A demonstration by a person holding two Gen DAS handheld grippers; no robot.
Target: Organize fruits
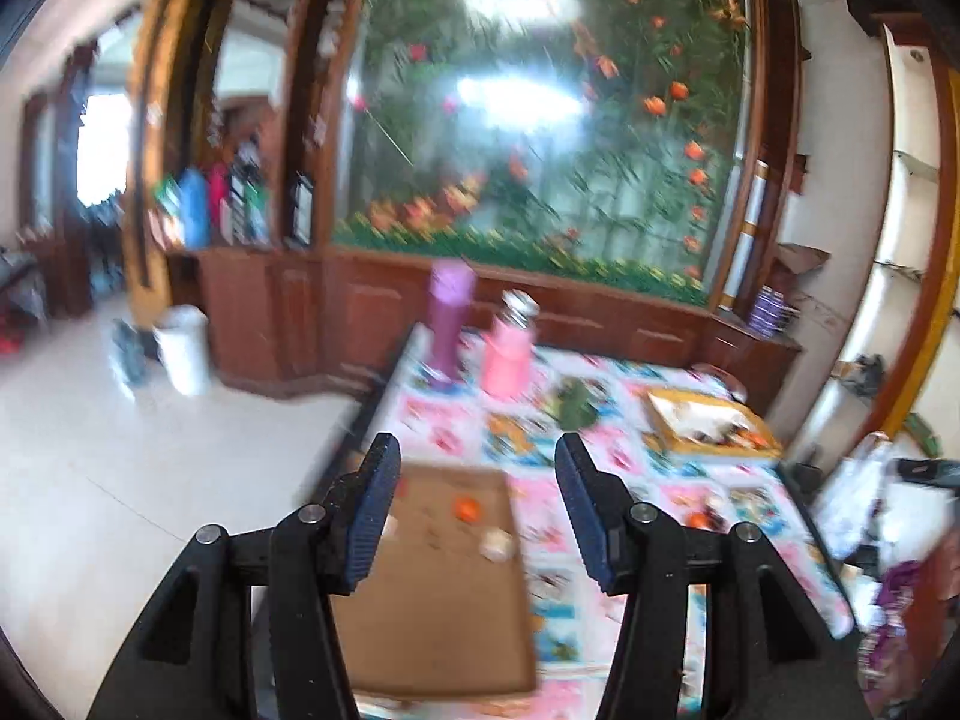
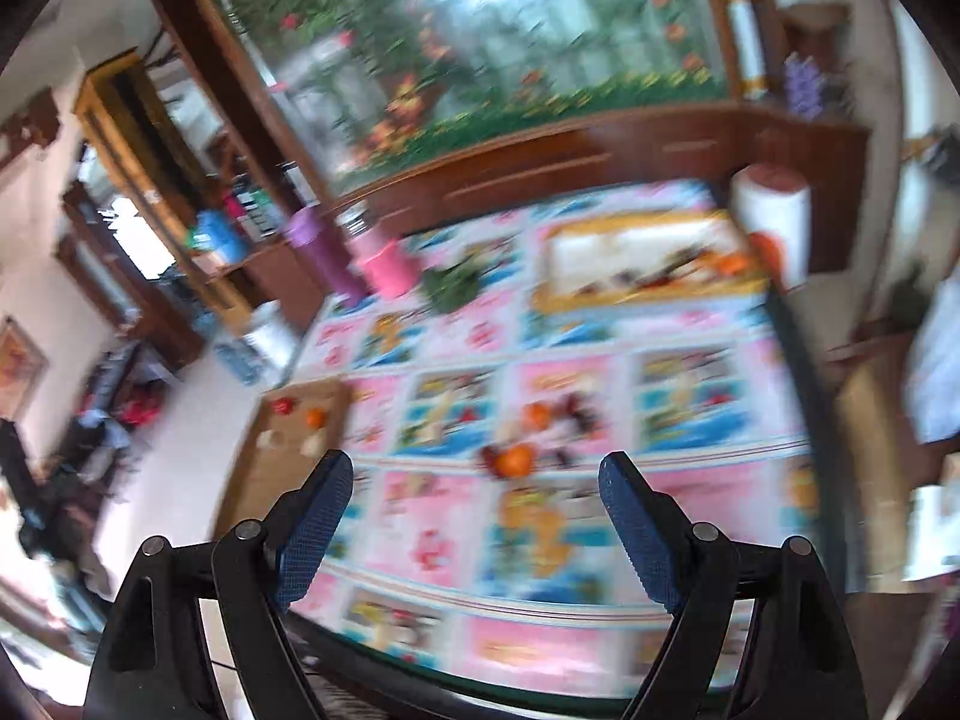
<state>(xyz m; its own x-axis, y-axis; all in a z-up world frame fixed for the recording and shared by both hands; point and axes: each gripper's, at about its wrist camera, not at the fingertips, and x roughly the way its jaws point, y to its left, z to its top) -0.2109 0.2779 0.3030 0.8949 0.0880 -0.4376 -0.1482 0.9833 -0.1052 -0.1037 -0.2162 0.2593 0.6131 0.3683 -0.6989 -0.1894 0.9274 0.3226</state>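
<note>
— So what is the desk (image 2: 690, 480) like?
— Covered by a pink and blue cartoon cloth, blurred. A brown cardboard tray (image 1: 444, 588) lies at its near left with an orange fruit (image 1: 467, 508) and pale pieces on it. More loose fruits (image 2: 528, 438) sit mid-desk; a yellow-rimmed box (image 2: 648, 258) stands far right.

— And the room?
— A glass panel of painted flowers (image 1: 540, 120) over wooden cabinets, pale tiled floor (image 1: 120, 450) left.

— The jaws?
— Left gripper (image 1: 477, 504) partly apart, right gripper (image 2: 474, 504) wide; both hold nothing.
</note>
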